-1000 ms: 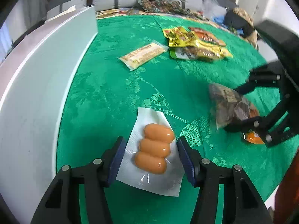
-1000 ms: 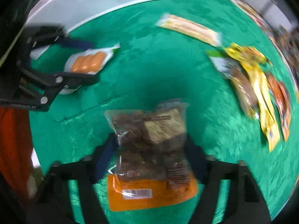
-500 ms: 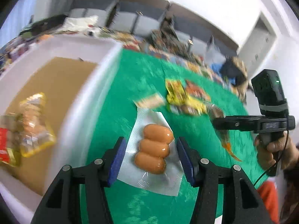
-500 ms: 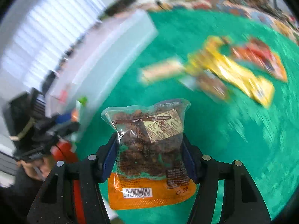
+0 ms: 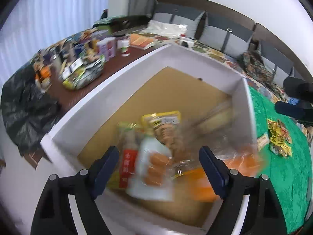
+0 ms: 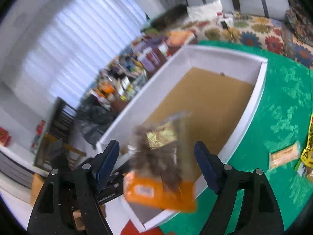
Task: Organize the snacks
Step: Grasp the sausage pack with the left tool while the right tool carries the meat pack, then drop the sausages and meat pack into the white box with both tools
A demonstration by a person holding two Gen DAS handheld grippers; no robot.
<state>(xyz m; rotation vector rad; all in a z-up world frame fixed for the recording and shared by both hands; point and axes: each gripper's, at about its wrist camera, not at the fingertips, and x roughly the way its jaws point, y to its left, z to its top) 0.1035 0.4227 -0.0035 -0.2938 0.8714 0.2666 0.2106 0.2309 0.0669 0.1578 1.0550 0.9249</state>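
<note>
Sausage pack [image 5: 154,168] and orange-bottomed snack bag [image 6: 162,168]: light, floppy, apparently dropping into white box [image 5: 140,66]; left gripper [image 5: 158,166] and right gripper [image 6: 156,164] both spread, empty.

The box's [image 5: 125,74] far half lies bare; snack packets [image 5: 156,133] crowd its near end.

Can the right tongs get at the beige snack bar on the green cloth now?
Probably yes: the right tongs are open, their bag falling away, and the bar lies uncovered on the cloth, beside the box.
</note>
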